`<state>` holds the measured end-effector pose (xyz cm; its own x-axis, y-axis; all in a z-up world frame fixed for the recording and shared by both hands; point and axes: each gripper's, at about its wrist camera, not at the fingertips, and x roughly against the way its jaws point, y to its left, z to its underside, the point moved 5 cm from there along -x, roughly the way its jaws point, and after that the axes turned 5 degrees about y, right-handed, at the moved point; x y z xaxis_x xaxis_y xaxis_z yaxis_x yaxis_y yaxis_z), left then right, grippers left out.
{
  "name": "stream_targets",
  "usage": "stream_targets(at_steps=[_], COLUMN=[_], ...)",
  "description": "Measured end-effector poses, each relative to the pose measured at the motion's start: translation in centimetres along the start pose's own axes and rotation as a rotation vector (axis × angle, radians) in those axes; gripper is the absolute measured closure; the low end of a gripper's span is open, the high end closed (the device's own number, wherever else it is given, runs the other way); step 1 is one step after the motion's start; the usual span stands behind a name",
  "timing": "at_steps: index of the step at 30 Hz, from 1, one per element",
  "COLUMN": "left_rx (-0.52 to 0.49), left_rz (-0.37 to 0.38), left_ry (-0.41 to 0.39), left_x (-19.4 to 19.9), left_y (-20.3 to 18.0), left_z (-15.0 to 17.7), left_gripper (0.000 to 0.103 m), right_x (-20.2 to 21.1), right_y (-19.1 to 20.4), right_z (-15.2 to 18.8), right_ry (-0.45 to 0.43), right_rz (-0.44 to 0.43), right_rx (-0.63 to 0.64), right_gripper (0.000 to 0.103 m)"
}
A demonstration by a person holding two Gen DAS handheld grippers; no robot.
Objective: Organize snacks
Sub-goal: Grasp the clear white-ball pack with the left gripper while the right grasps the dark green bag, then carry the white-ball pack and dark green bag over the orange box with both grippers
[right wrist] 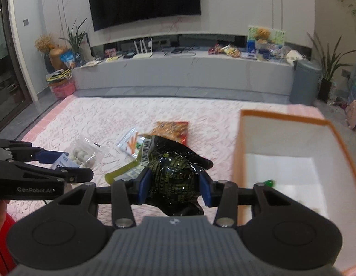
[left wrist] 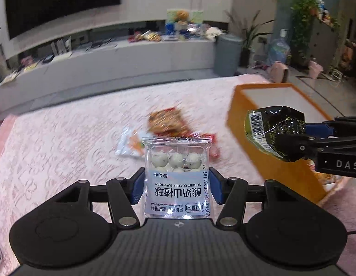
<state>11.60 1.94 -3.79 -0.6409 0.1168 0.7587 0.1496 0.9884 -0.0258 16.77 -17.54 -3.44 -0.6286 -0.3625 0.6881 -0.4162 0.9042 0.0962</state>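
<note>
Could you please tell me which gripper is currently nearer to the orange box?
Right. The right gripper, clamping a dark snack pouch, sits just beside the orange box wall. The left gripper, holding the yogurt hawthorn packet, is farther off, over the pink cloth.
</note>
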Motion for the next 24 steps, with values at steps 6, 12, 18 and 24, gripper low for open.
stream_targets(at_steps=[6, 12, 18, 24], left_rx=[-0.116, -0.189, -0.268, -0.389], left_rz=[0.06, 0.158, 0.247, 0.239], left_ry=[-0.033, -0.038, -0.018, 0.043], left_x=[0.7, -0.4, -2.7, -7.1], left_y=[-5.7, -11.1, -15.7, -18.9], left_z=[-2.5, -5.0, -7.5, -8.0], left_gripper=[0.038, 0.038, 0.038, 0.038], right_x=[3.6, 5.0, 4.5, 2.4], right_y=[-3.4, -7.6, -12.0, -15.9], right_z=[0.2, 0.4, 1.5, 2.3], right_ry=[-0.014, 0.019, 0.093, 0.189], right_rz=[0.078, 0.144, 0.173, 0.222], right_rx=[0.028, 0.027, 0.038, 0.063], right_gripper=[0.059, 0.059, 0.059, 0.059])
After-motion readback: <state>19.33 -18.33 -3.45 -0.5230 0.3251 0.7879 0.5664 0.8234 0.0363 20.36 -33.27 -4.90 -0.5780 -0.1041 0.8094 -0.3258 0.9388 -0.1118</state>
